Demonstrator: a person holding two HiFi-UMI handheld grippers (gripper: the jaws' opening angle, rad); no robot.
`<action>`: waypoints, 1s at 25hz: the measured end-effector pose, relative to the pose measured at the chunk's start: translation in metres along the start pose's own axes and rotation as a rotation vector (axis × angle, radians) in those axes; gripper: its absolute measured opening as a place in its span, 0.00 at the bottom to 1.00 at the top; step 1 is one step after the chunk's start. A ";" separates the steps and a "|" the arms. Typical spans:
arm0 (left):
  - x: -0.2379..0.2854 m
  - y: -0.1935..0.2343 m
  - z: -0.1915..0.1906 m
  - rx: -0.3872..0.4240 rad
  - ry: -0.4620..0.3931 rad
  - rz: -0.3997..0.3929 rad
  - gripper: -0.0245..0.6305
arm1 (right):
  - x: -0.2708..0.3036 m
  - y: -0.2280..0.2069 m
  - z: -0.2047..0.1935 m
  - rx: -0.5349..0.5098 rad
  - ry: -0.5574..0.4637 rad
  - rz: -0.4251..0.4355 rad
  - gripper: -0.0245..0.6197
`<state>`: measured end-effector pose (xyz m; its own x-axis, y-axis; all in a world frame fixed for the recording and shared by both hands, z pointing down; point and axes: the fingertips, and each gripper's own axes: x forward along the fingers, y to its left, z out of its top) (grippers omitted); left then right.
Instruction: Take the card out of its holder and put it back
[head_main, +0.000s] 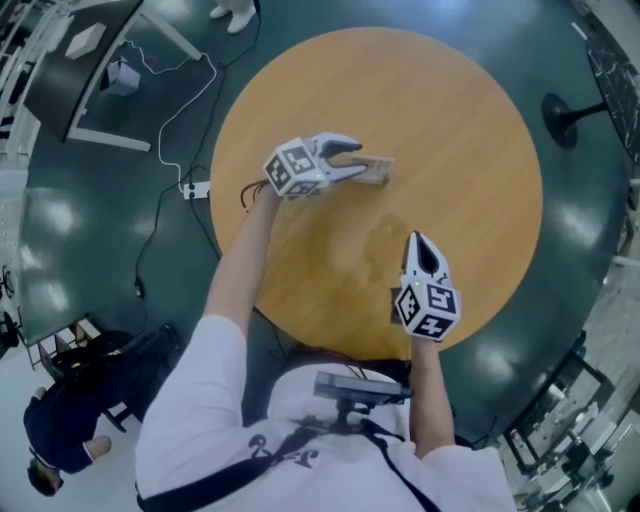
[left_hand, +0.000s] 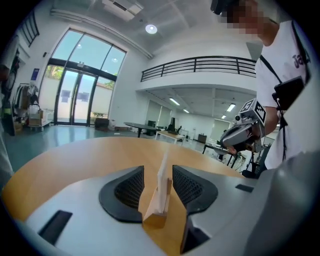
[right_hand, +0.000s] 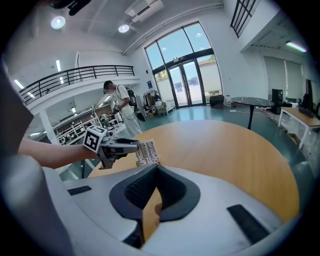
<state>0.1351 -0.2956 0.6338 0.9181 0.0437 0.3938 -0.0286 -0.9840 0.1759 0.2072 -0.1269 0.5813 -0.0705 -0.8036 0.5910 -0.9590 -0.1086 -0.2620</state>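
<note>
My left gripper (head_main: 357, 159) stands wide, pads clear on both sides of the card (left_hand: 163, 170), which sits upright in its wooden holder (left_hand: 155, 212). I'd back straight out without brushing it. My right gripper (right_hand: 156, 172) hovers pinched together, empty.

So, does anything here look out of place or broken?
Nothing stands out. The card stands in its holder on the table, between the left gripper's open jaws; the right gripper is shut and empty.
</note>
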 end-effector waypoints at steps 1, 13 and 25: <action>-0.008 0.002 -0.002 -0.013 -0.002 0.021 0.30 | -0.003 -0.001 0.001 -0.001 -0.007 -0.004 0.07; -0.131 -0.061 0.021 -0.109 -0.206 0.348 0.30 | -0.045 0.034 0.022 -0.029 -0.155 0.009 0.07; -0.171 -0.184 0.087 -0.117 -0.400 0.504 0.29 | -0.126 0.094 0.040 -0.076 -0.361 0.045 0.07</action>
<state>0.0179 -0.1370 0.4558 0.8567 -0.5076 0.0917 -0.5158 -0.8409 0.1639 0.1371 -0.0588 0.4516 -0.0243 -0.9628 0.2691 -0.9758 -0.0357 -0.2157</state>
